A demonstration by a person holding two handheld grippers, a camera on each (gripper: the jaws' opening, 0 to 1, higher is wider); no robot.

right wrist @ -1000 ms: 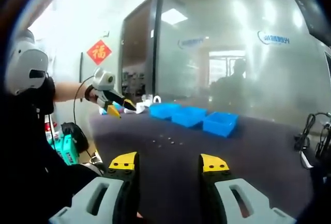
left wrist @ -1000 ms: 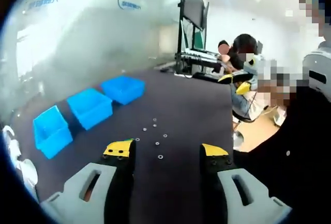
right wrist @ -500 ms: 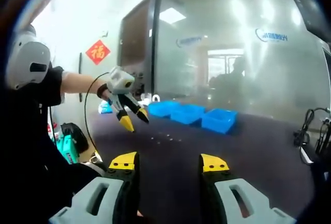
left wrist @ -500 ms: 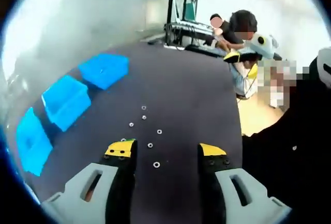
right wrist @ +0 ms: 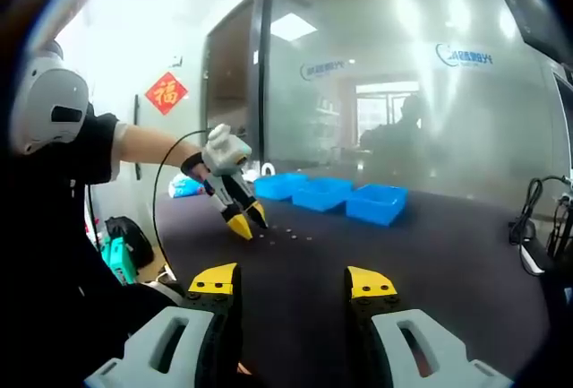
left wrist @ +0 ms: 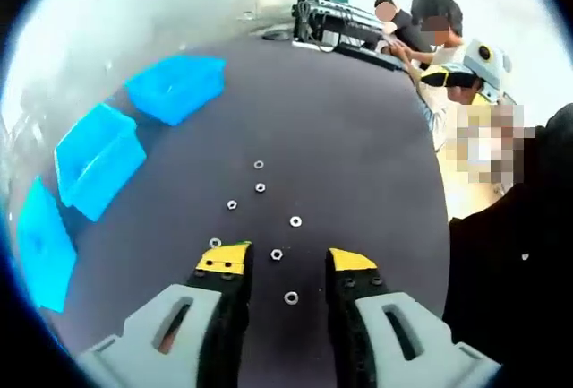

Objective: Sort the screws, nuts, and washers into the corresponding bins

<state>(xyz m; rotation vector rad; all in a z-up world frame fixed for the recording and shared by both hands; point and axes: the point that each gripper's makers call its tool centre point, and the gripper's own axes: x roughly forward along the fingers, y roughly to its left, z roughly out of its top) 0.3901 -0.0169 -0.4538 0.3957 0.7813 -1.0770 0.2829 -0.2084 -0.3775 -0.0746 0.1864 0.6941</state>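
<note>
Dark counter (left wrist: 358, 164): carries the loose hardware (left wrist: 277, 254), scattered small rings lying apart from one another.
Blue bins (left wrist: 94, 158): three in a row at the far edge, well apart from the hardware.
Left tongs (left wrist: 285, 260): released, jaws straddling one ring, apparently lined up to pick it.
Right tongs (right wrist: 293, 282): released, grasping nothing, hanging above bare counter.

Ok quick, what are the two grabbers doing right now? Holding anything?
Left gripper: open, holding nothing, jaws low over the small metal pieces on the dark table.
Right gripper: open, holding nothing.
</note>
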